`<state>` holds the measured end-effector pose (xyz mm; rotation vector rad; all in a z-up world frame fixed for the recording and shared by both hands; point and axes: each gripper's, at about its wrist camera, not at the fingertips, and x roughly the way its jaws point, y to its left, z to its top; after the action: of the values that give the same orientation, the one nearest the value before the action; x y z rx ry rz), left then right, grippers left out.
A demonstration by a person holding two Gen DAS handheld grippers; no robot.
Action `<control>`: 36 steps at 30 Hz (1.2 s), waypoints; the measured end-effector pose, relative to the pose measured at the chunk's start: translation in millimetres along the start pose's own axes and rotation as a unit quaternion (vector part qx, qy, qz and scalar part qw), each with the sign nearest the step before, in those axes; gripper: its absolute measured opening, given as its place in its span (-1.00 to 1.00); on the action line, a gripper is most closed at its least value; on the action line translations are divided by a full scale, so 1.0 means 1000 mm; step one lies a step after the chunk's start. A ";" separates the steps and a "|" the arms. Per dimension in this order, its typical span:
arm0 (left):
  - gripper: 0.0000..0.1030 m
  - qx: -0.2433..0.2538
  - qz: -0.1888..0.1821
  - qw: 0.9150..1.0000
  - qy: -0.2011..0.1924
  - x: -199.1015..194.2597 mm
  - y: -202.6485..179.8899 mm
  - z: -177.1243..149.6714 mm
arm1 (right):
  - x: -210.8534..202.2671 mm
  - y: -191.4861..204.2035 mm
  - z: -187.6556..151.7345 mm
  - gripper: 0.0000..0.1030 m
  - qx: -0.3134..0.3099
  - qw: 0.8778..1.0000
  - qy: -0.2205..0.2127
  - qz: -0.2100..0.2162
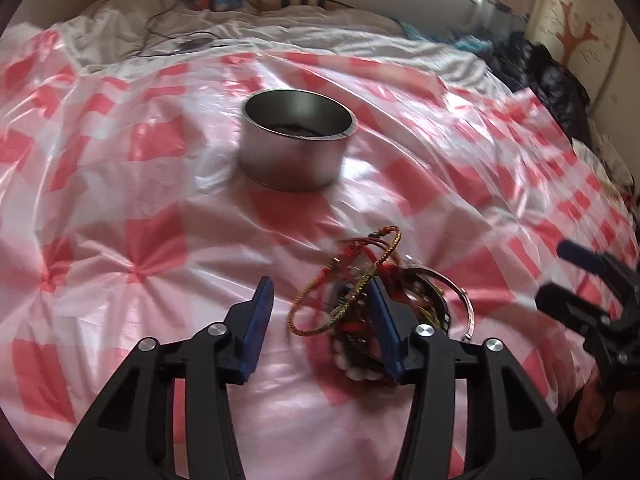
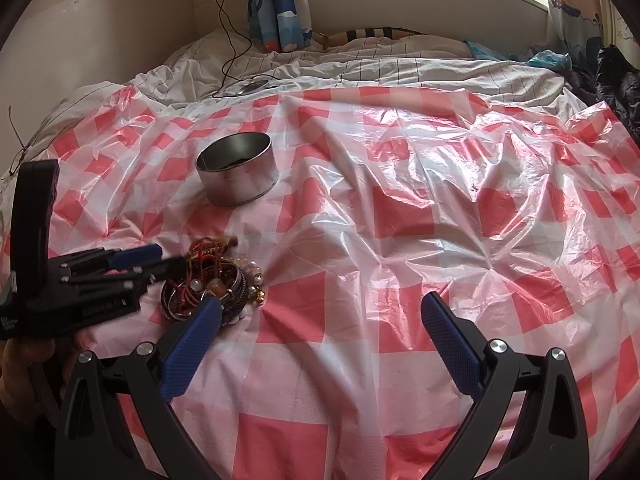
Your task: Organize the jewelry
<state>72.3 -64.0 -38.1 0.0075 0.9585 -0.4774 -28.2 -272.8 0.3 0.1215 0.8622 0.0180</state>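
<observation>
A heap of bracelets and beads (image 1: 420,300) (image 2: 216,284) lies on the red-and-white checked plastic sheet (image 1: 120,200) (image 2: 400,200). My left gripper (image 1: 322,312) (image 2: 168,260) is down at the heap with its jaws partly apart. A gold-and-red braided bangle (image 1: 348,280) stands tilted between the blue pads, leaning on the right pad; the left pad is clear of it. Beyond it stands a round metal tin (image 1: 288,164) (image 2: 244,188), with something dark in its bottom. My right gripper (image 2: 320,308) (image 1: 560,276) is wide open just right of the heap, with nothing between its fingers.
The plastic sheet covers a bed with rumpled white bedding (image 2: 360,68) behind it. A black cable and a small dark device (image 2: 252,87) lie on the bedding at the back left. A black bag (image 1: 556,76) sits at the far right edge. Wall and curtains stand behind.
</observation>
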 end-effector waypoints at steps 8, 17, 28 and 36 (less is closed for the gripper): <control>-0.33 -0.052 -0.045 0.998 0.005 0.002 0.021 0.001 | 0.002 0.009 -0.001 0.86 -0.004 0.999 0.006 0.050; -0.93 0.040 -0.011 0.999 0.005 0.004 -0.012 -0.003 | 0.010 0.000 -0.002 0.86 0.057 0.989 0.029 0.134; -0.93 -0.105 -0.075 0.992 -0.013 -0.011 0.042 0.006 | 0.030 -0.007 0.003 0.27 0.127 0.960 0.061 0.243; -0.93 -0.131 -0.081 0.988 -0.027 -0.018 0.054 0.007 | 0.060 0.009 0.003 -0.35 0.136 0.951 0.102 0.257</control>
<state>90.0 -10.2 -31.0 -0.3216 0.9668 -0.4942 13.5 -260.4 -42.7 0.6101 1.0163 0.4069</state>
